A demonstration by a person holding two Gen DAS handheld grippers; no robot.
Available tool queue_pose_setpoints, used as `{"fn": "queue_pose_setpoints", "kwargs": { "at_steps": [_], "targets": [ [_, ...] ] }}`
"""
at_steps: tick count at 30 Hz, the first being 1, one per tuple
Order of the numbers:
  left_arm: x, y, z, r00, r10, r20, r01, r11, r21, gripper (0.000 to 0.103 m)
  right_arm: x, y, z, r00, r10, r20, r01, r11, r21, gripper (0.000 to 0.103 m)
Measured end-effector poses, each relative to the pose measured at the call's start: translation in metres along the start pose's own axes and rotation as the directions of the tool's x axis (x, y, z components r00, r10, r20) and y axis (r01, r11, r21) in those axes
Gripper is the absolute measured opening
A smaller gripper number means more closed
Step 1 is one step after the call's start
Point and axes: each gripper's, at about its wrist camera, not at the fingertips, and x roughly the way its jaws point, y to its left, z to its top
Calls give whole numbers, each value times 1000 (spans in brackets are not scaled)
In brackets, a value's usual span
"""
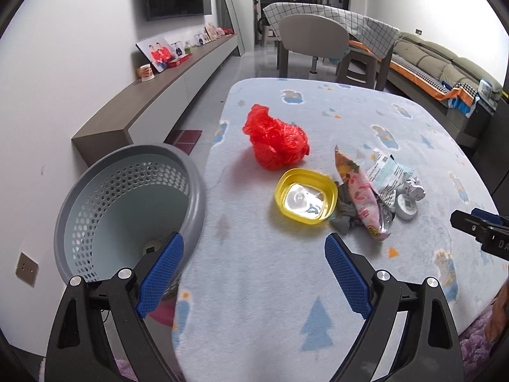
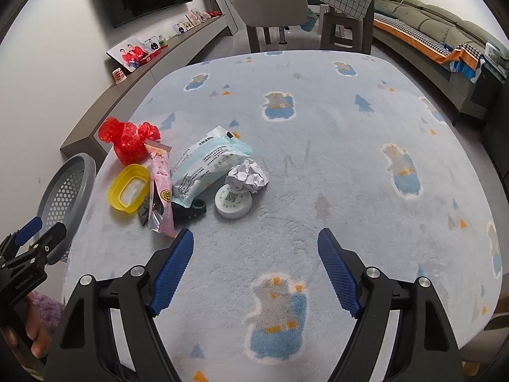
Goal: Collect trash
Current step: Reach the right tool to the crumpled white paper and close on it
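Trash lies in a cluster on the pale blue patterned tablecloth (image 2: 318, 121): a crumpled red plastic bag (image 1: 275, 141) (image 2: 128, 138), a yellow tub (image 1: 305, 195) (image 2: 128, 187), a pink wrapper (image 1: 362, 194) (image 2: 162, 187), a white-teal packet (image 2: 210, 159), a paper ball (image 2: 246, 176) and a round white lid (image 2: 233, 202). A grey perforated bin (image 1: 127, 203) (image 2: 66, 197) stands off the table's left edge. My left gripper (image 1: 254, 251) is open over the table's near left edge, beside the bin. My right gripper (image 2: 256, 245) is open and empty, just short of the pile.
A low sideboard (image 1: 165, 92) with photo frames runs along the left wall. A grey chair (image 1: 313, 41) and a checked-cloth table stand beyond the table, a sofa (image 1: 445, 63) at the right. A wall socket (image 1: 27, 269) sits low at left.
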Motion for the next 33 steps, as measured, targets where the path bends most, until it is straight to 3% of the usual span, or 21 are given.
{"fn": "queue_pose_setpoints", "kwargs": {
  "at_steps": [17,33],
  "targets": [
    [30,-16,46,1000,25,3,-25,999,42,89,44,9,47,1000,1,-18,-3,997,-81,77],
    [62,-23,39,999,3,-49,0,998,62,89,78,5,50,997,-20,-68,16,998,-64,77]
  ]
}}
